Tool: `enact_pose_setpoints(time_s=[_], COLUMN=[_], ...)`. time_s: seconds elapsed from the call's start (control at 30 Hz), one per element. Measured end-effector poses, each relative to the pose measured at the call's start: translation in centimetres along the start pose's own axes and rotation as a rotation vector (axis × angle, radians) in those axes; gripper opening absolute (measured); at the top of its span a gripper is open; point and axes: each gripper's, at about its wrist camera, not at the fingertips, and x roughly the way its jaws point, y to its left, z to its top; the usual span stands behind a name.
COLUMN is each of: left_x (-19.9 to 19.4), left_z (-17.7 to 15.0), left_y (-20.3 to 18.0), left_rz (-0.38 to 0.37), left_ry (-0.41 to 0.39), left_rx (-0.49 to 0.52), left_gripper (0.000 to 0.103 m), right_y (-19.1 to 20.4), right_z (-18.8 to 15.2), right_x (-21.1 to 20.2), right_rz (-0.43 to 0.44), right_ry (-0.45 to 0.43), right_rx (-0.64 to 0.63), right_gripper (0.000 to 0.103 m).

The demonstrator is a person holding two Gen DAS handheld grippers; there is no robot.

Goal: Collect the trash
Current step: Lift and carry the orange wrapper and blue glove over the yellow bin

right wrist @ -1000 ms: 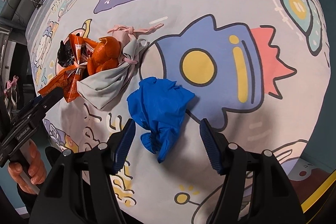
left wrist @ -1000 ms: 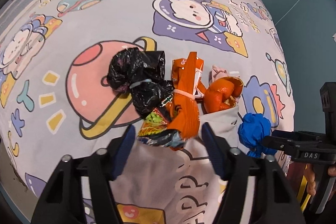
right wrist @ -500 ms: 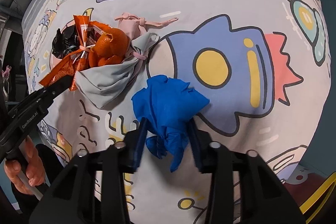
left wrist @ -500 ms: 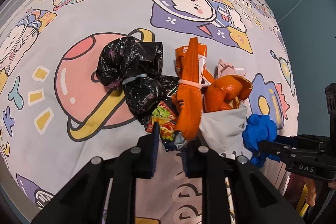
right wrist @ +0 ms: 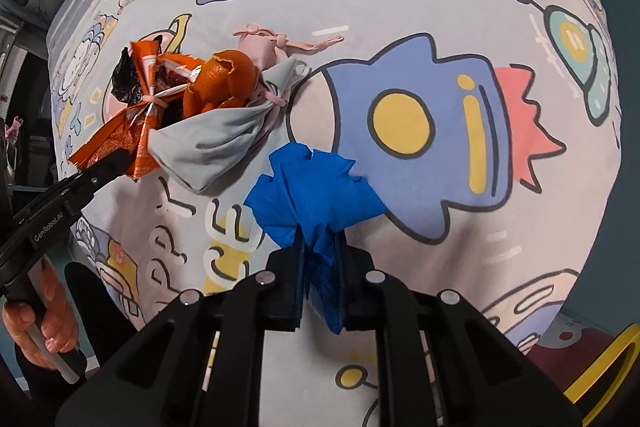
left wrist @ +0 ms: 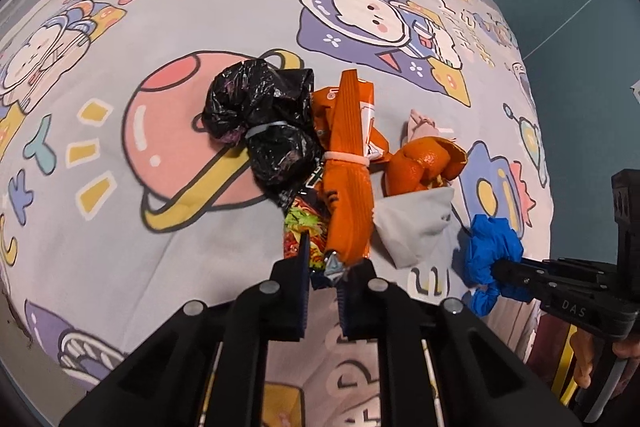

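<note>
Both tools have just closed: "DAS" tool (left wrist: 496, 273) pinches blue wad (right wrist: 308, 187).

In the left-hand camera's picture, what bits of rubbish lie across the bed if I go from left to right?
Black plastic bag → orange snack wrapper, pinched at its near end by the left claw → orange peel → crumpled blue glove, pinched by the right claw.

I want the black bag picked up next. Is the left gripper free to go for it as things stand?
Probably not yet. The left gripper is shut on the orange wrapper bundle, so its jaws are occupied. The black bag lies uncovered on the bedsheet just beyond, touching that bundle.
</note>
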Motion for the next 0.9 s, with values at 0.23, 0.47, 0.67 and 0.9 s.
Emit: enact_pose_setpoints(time_s=[0.23, 0.47, 0.67, 0.9], left_x=[-2.4, -5.0, -6.9, -8.8], left_z=[-1.2, -3.0, -4.5, -6.2], left_y=[0.0, 0.0, 0.4, 1.3], left_rz=[-0.006, 0.004, 0.01, 0.026], left_ry=[-0.024, -0.052, -0.063, -0.072], left_rx=[0.008, 0.025, 0.027, 0.02], left_gripper=[0.01, 0.01, 0.01, 0.01], right_y=[-0.6, -0.9, -1.1, -1.6], right_z=[-1.4, -2.8, -4.0, -5.5], right_x=[-1.2, -2.5, -3.7, -5.0], right_rz=[0.026, 0.047, 0.067, 0.084], right_ry=[-0.013, -0.037, -0.051, -0.067], right_rx=[0.016, 0.024, 0.023, 0.025], right_gripper=[0.011, 0.011, 0.011, 0.012])
